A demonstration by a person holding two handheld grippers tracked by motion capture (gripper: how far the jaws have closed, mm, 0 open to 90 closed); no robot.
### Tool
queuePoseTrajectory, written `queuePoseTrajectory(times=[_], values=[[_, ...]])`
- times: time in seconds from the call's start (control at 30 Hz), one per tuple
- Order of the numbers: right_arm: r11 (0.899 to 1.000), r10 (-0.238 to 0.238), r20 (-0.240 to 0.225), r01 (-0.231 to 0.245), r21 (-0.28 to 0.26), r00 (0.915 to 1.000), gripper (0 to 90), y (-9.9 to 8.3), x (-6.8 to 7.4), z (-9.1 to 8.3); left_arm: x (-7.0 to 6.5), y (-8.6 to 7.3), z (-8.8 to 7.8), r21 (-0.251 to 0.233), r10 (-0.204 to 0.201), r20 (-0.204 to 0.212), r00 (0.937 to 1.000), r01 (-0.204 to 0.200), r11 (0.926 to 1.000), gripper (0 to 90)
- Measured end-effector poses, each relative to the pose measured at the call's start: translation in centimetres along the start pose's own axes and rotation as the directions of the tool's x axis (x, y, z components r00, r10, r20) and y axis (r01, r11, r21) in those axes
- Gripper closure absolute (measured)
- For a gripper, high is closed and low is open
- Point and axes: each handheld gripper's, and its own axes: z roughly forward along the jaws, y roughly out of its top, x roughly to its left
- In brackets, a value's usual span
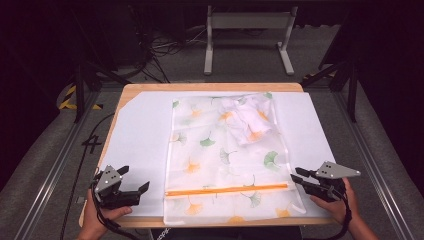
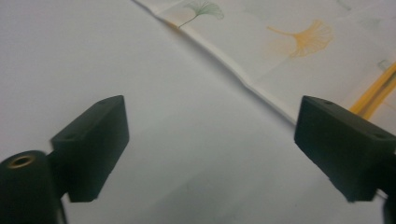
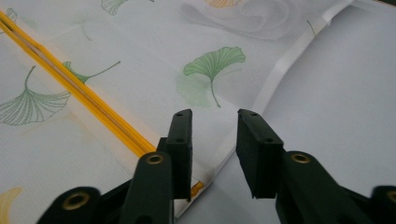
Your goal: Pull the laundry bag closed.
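Dark floor, cables and a metal frame are lying beyond a wooden table covered by a white sheet; on that sheet a thin mesh bag printed with ginkgo leaves is lying flat, with an orange zipper running across it near the person's edge and a crumpled white garment showing through at the far end. Between the two tongs the bag is stretching, its zipper end sitting just ahead of the right gripper and its long white-taped edge running off ahead and to the right of the left gripper. The left tongs are standing spread wide over bare sheet, holding nothing; the right tongs are standing partly apart, pinching nothing, with the bag's corner and the zipper's end lying just under and before them. By my judgement the bag is looking light, soft and limp, likely sagging and sliding on the smooth sheet if lifted by one point; the mesh is seeming easy to snag, while the garment is adding a little weight at the far end; the taped hem beside the zipper end and the stiffer zipper band are looking like the firmest places to pinch, one corner to each tong.
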Motion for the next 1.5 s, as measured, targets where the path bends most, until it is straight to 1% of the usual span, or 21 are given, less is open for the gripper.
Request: queuePoseTrajectory(times=[0.07, 0.17, 0.27, 0.37, 0.43, 0.5, 0.53, 0.63, 0.67, 0.7, 0.8, 0.9, 1.0, 1.13, 1.17, 1.23, 1.3, 1.33, 1.37, 1.4, 1.5], values=[[1.000, 0.000, 0.003, 0.000, 0.002, 1.0000, 61.9, 0.1, 0.0, 0.1, -0.1, -0.1, 0.1, 0.029, 0.016, 0.005, 0.9999, -0.016, 0.9994, 19.9], [1.000, -0.001, -0.001, 0.001, 0.004, 1.0000, 59.9, 0.2, 0.1, 0.2, -0.3, -0.4, 0.0, 0.020, 0.011, 0.037, 0.9992, -0.012, 0.9997, 28.8], [1.000, -0.005, -0.001, 0.005, 0.001, 1.0000, 58.5, 0.5, 0.2, 0.5, -0.4, -0.6, -0.3, 0.020, 0.015, 0.042, 0.9990, -0.016, 0.9997, 29.3], [1.000, -0.011, -0.008, 0.011, 0.007, 0.9999, 56.3, 0.9, 0.2, 1.0, -0.6, -0.9, -0.8, 0.018, 0.017, 0.038, 0.9992, -0.017, 0.9997, 32.7], [1.000, -0.018, -0.014, 0.018, 0.006, 0.9997, 55.8, 1.1, 0.3, 1.2, -0.7, -1.1, -1.0, 0.021, 0.028, 0.040, 0.9988, -0.029, 0.9993, 39.1], [1.000, -0.027, -0.020, 0.027, 0.005, 0.9994, 55.5, 1.4, 0.5, 1.5, -1.0, -1.2, -1.4, 0.019, 0.060, 0.038, 0.9975, -0.061, 0.9980, 47.7], [0.999, -0.034, -0.024, 0.034, 0.002, 0.9991, 55.5, 1.6, 0.6, 1.6, -1.1, -1.2, -1.6, 0.016, 0.069, 0.037, 0.9969, -0.070, 0.9974, 55.3], [0.999, -0.043, -0.039, 0.043, 0.000, 0.9983, 56.4, 2.1, 0.9, 2.0, -1.5, -1.4, -2.0, 0.018, 0.085, 0.061, 0.9945, -0.086, 0.9961, 70.2], [0.999, -0.051, -0.050, 0.050, -0.005, 0.9975, 57.2, 2.4, 1.0, 2.2, -1.6, -1.4, -2.1, 0.020, 0.092, 0.085, 0.9920, -0.094, 0.9953, 75.3], [0.998, -0.055, -0.059, 0.055, -0.008, 0.9967, 58.0, 2.7, 1.1, 2.4, -1.8, -1.5, -2.2, 0.027, 0.104, 0.092, 0.9903, -0.107, 0.9939, 82.2], [0.998, -0.059, -0.096, 0.057, -0.020, 0.9936, 60.9, 3.7, 1.5, 2.9, -2.4, -1.6, -2.0, 0.049, 0.121, 0.117, 0.9857, -0.128, 0.9906, 89.8], [0.996, -0.084, -0.123, 0.082, -0.021, 0.9888, 63.4, 5.0, 2.3, 3.8, -3.1, -1.6, -1.9, 0.069, 0.130, 0.136, 0.9822, -0.141, 0.9876, 90.0], [0.993, -0.117, -0.162, 0.115, -0.021, 0.9798, 63.3, 6.4, 3.6, 4.9, -3.8, -1.5, -1.6, 0.080, 0.139, 0.161, 0.9771, -0.153, 0.9850, 90.0], [0.986, -0.168, -0.231, 0.163, -0.041, 0.9584, 62.3, 8.7, 5.9, 6.9, -4.5, -1.4, -1.3, 0.086, 0.159, 0.182, 0.9703, -0.177, 0.9804, 90.0], [0.984, -0.178, -0.245, 0.172, -0.045, 0.9531, 62.1, 9.2, 6.4, 7.4, -4.7, -1.4, -1.2, 0.086, 0.153, 0.189, 0.9701, -0.171, 0.9815, 90.0], [0.982, -0.188, -0.274, 0.183, -0.043, 0.9431, 61.9, 10.0, 7.3, 8.3, -5.0, -1.4, -1.1, 0.093, 0.166, 0.196, 0.9665, -0.187, 0.9779, 90.0], [0.979, -0.202, -0.288, 0.198, -0.042, 0.9361, 61.9, 10.6, 8.0, 9.0, -5.2, -1.4, -0.9, 0.100, 0.168, 0.205, 0.9642, -0.192, 0.9764, 90.0], [0.978, -0.207, -0.295, 0.204, -0.042, 0.9328, 61.9, 10.9, 8.4, 9.4, -5.3, -1.5, -0.7, 0.104, 0.172, 0.219, 0.9603, -0.198, 0.9747, 90.0], [0.976, -0.215, -0.305, 0.212, -0.043, 0.9276, 61.9, 11.3, 8.9, 9.8, -5.3, -1.5, -0.7, 0.104, 0.172, 0.219, 0.9603, -0.198, 0.9747, 90.0], [0.974, -0.224, -0.313, 0.222, -0.044, 0.9230, 62.2, 11.5, 9.3, 10.1, -5.6, -1.5, -0.5, 0.112, 0.179, 0.219, 0.9592, -0.207, 0.9720, 90.0], [0.969, -0.245, -0.333, 0.244, -0.048, 0.9103, 62.8, 12.2, 10.3, 11.0, -5.9, -1.5, -0.3, 0.119, 0.184, 0.232, 0.9551, -0.215, 0.9693, 90.0]])
